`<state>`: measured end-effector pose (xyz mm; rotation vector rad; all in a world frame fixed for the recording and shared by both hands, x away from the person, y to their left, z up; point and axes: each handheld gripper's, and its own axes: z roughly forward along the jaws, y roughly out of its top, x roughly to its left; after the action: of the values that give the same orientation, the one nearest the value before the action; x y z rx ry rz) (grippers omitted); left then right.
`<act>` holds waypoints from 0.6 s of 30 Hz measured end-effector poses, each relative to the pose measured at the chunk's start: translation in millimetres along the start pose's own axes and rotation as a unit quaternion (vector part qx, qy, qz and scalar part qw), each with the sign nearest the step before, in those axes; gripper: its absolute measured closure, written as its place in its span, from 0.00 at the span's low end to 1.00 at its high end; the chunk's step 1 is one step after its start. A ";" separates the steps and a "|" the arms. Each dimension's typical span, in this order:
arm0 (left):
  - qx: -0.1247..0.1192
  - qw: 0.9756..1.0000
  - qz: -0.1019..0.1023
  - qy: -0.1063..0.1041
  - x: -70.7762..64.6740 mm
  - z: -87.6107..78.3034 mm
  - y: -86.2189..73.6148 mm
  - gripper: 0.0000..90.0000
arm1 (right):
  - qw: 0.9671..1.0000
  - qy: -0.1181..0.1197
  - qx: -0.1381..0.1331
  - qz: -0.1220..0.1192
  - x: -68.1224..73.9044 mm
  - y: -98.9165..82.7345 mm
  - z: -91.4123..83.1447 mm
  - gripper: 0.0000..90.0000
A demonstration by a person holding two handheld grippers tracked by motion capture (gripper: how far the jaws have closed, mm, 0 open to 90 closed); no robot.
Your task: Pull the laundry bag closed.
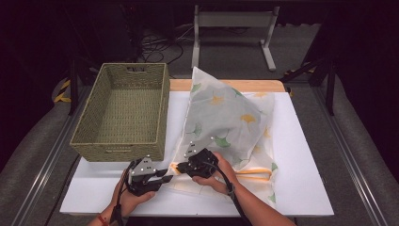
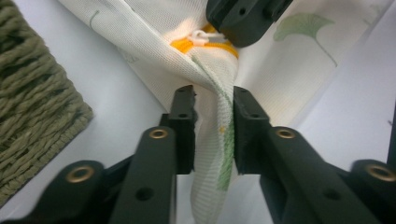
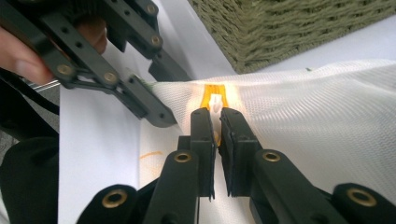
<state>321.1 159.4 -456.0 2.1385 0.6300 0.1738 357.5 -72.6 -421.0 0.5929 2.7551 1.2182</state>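
Pinching the white zipper pull point(image 3: 215, 105) at the pillow point(image 1: 226, 122) cover's near-left corner, the right tool point(image 1: 184, 168) faces the orange zipper running rightward; the left tool point(image 1: 162, 178), jaws slack around mesh, sits just beside.

Lab: metal-framed test table point(image 1: 310, 197), cables point(image 1: 157, 44)

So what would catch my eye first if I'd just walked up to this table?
Probably the big leaf-printed pillow lying on the white table, next to a woven green basket at the left. At the near edge, the right gripper pinches the pillow's white zipper pull on its orange zipper, while the left gripper straddles the cover's corner.
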 end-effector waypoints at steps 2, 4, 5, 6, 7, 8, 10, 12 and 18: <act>-0.006 1.000 -0.011 0.000 1.3 -0.3 0.6 0.73 | 1.000 0.001 0.000 0.001 -0.8 -1.4 0.9 0.94; -0.011 1.000 -0.020 -0.003 4.0 0.3 1.8 0.64 | 1.000 0.000 0.001 0.001 -1.0 -2.1 1.0 0.94; -0.015 1.000 -0.021 -0.005 6.3 0.0 3.3 0.60 | 1.000 0.001 0.001 0.002 -1.0 -2.5 0.9 0.94; -0.022 0.999 -0.026 -0.014 7.9 -0.1 4.4 0.60 | 1.000 0.000 0.000 0.001 -1.0 -2.7 0.5 0.94; -0.026 0.999 -0.029 -0.018 9.9 -0.5 5.1 0.59 | 1.000 0.000 -0.001 0.001 -1.0 -2.7 0.3 0.94; -0.032 0.999 -0.036 -0.023 13.5 -0.9 5.8 0.59 | 1.000 0.000 -0.002 0.001 -1.0 -2.8 0.0 0.94; -0.031 0.998 -0.047 -0.027 16.5 -0.8 5.7 0.61 | 1.000 -0.001 -0.003 0.002 -1.0 -2.9 -0.5 0.94; -0.030 0.998 -0.049 -0.036 18.8 0.1 6.1 0.66 | 1.000 -0.002 -0.002 0.000 -0.9 -3.2 0.3 0.93; -0.017 0.999 -0.029 -0.032 20.0 4.4 12.0 0.92 | 1.000 -0.001 0.005 -0.007 1.0 -4.7 5.6 0.93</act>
<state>344.4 160.3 -451.2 2.0828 0.6468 0.0825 356.2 -71.1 -428.2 0.5748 2.7598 1.2010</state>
